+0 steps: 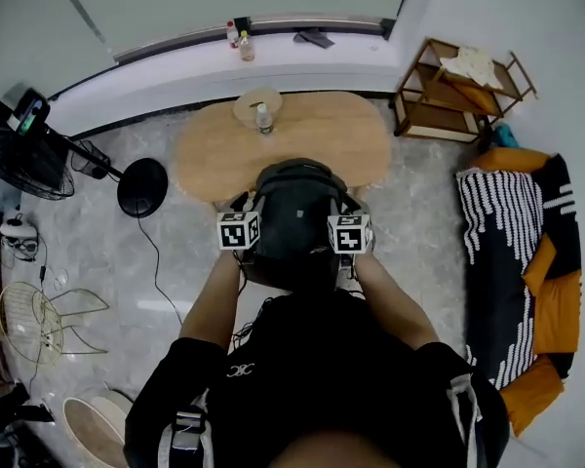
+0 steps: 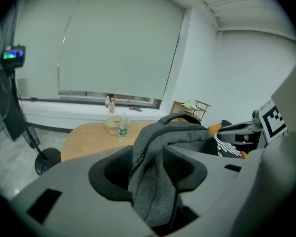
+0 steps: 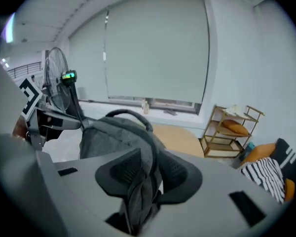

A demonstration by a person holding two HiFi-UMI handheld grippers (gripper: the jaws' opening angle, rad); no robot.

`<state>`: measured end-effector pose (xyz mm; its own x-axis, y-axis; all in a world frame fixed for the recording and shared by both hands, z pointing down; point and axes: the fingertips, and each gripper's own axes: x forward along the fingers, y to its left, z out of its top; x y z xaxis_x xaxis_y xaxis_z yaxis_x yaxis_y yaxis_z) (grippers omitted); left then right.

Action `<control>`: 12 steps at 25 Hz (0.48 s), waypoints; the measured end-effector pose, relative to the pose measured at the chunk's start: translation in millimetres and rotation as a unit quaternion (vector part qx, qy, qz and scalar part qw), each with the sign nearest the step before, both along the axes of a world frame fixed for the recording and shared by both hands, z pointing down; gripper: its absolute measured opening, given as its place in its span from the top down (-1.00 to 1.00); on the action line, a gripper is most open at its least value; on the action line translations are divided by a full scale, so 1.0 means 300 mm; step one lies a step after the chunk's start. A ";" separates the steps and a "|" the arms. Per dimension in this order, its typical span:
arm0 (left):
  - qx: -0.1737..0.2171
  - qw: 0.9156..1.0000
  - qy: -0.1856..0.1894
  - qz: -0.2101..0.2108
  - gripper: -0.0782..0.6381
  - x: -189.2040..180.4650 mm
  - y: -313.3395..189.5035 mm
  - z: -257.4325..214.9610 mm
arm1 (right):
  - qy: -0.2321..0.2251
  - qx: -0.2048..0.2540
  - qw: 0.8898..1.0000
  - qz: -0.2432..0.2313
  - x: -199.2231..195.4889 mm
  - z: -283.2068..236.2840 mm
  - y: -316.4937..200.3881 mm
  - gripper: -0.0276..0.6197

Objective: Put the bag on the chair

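The dark grey bag (image 1: pixel 292 217) stands upright just in front of me, at the near edge of the wooden table (image 1: pixel 322 139). I cannot see what it rests on, and no chair shows under it. My left gripper (image 1: pixel 246 205) is at the bag's left side and my right gripper (image 1: pixel 346 205) at its right side. In the left gripper view a fold of bag fabric (image 2: pixel 155 181) hangs loosely between the wide open jaws of the left gripper (image 2: pixel 148 169). In the right gripper view, bunched bag fabric (image 3: pixel 140 191) lies between the parted pads of the right gripper (image 3: pixel 149 174).
A water bottle (image 1: pixel 263 118) and a bowl (image 1: pixel 258 103) stand on the table's far side. A fan's round black base (image 1: pixel 141 185) is on the floor at left. A wooden shelf (image 1: pixel 458 91) and a striped and orange couch (image 1: pixel 517 261) are at right. A white wire frame (image 1: pixel 34 322) is at lower left.
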<state>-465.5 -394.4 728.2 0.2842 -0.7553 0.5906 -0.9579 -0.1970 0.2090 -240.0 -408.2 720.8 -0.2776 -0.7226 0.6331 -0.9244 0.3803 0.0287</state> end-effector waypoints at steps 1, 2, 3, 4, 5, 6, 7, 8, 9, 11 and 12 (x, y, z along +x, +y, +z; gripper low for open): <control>0.017 1.000 -0.010 -0.001 0.22 0.001 0.004 -0.047 | -0.012 0.024 1.000 -0.002 0.008 -0.058 -0.013 0.52; 0.033 0.999 -0.016 -0.004 0.22 0.004 0.008 -0.097 | -0.027 0.047 0.999 -0.005 0.015 -0.120 -0.030 0.54; 0.046 0.999 -0.018 -0.010 0.24 0.008 0.011 -0.150 | -0.044 0.071 0.996 -0.009 0.019 -0.189 -0.048 0.56; 0.060 0.998 -0.017 -0.019 0.26 0.013 0.014 -0.207 | -0.064 0.094 0.993 -0.013 0.021 -0.265 -0.062 0.58; 0.073 0.997 -0.015 -0.030 0.28 0.020 0.016 -0.267 | -0.082 0.118 0.989 -0.019 0.022 -0.343 -0.072 0.60; 0.088 0.995 -0.015 -0.039 0.30 0.029 0.020 -0.330 | -0.097 0.142 0.985 -0.027 0.023 -0.421 -0.077 0.65; 0.104 0.993 -0.017 -0.046 0.34 0.041 0.024 -0.397 | -0.107 0.166 0.980 -0.036 0.023 -0.497 -0.075 0.70; 0.122 0.991 -0.024 -0.050 0.38 0.055 0.030 -0.468 | -0.113 0.188 0.975 -0.047 0.025 -0.568 -0.069 0.75; 0.143 0.988 -0.033 -0.055 0.46 0.068 0.039 -0.544 | -0.118 0.207 0.969 -0.058 0.026 -0.635 -0.059 0.81; 0.190 0.978 -0.049 -0.068 0.62 0.084 0.061 -0.700 | -0.133 0.234 0.960 -0.075 0.029 -0.751 -0.034 0.87; 0.213 0.973 -0.053 -0.076 0.66 0.087 0.075 -0.773 | -0.145 0.243 0.956 -0.081 0.030 -0.801 -0.020 0.87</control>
